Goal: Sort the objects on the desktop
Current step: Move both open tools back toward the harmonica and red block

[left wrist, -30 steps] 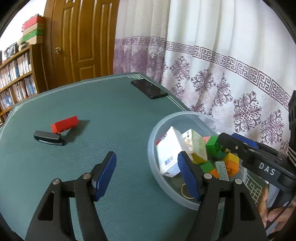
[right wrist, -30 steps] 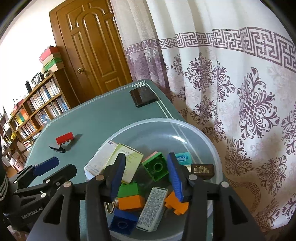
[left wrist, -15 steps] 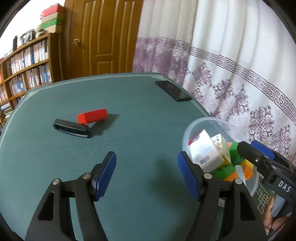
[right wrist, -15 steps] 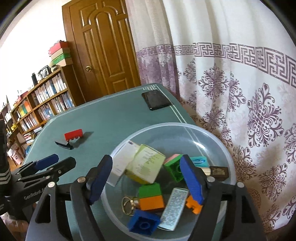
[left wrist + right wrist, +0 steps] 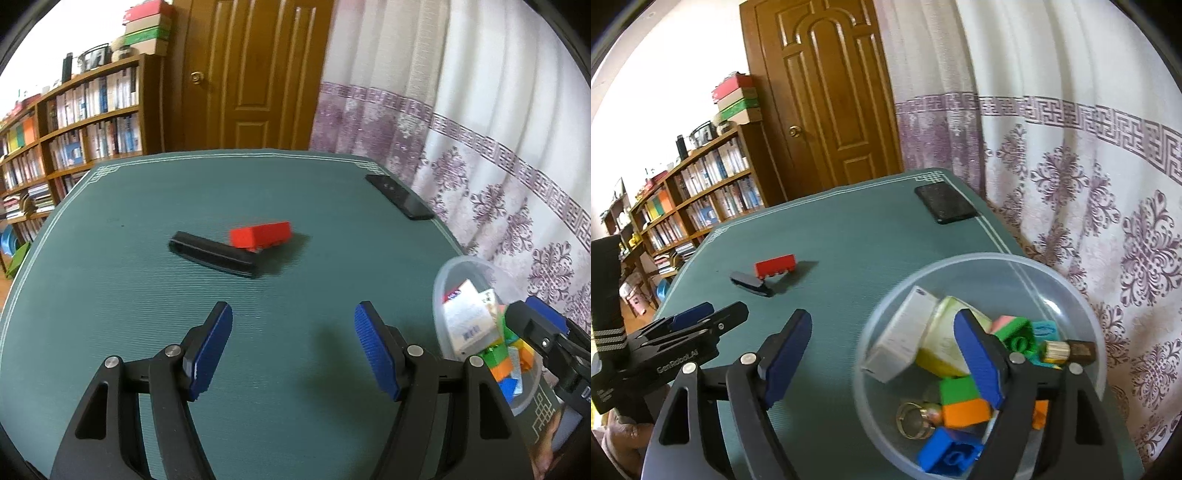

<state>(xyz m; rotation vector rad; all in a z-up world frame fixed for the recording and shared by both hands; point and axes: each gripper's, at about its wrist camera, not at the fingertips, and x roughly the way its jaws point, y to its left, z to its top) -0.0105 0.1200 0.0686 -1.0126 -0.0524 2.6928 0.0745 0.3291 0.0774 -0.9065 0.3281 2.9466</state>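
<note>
Green ribbed cloth covers the bench [image 5: 110, 295], edged with a thin white line and a fret corner. In the left wrist view, the left gripper [image 5: 293, 347] hangs over bare cloth near the front, its blue fingers [image 5: 212, 347] spread wide with nothing between them. Ahead, mid-bench, a red brick [image 5: 260, 234] lies touching the end of a black clip [image 5: 212, 253]. A phone [image 5: 399, 201] lies flat by the far right edge. At the right rim of the view stands a clear bowl [image 5: 443, 280] of boxes and bricks, with the right gripper's [image 5: 539, 325] tip over it. Beyond the bench are a bookshelf [image 5: 74, 122], a wooden door [image 5: 251, 74] and a patterned curtain [image 5: 480, 129] close along the right edge. The cloth between gripper and brick is open.

In the right wrist view, the right gripper [image 5: 882, 358] straddles the bowl's [image 5: 1071, 288] near-left rim: one finger outside over cloth, the other above the contents. Its jaws have just been opening and grip nothing. The bowl holds a white box [image 5: 905, 339], a yellow-green box [image 5: 945, 343], green, orange and blue bricks, a ring and a small bottle. It sits close to the bench's right edge, by the curtain [image 5: 1071, 166]. The brick [image 5: 775, 265] and clip [image 5: 750, 282] lie left of the bowl, well apart from it; the left gripper [image 5: 701, 319] is at the lower left, and the phone [image 5: 945, 203] is near the far corner.
</note>
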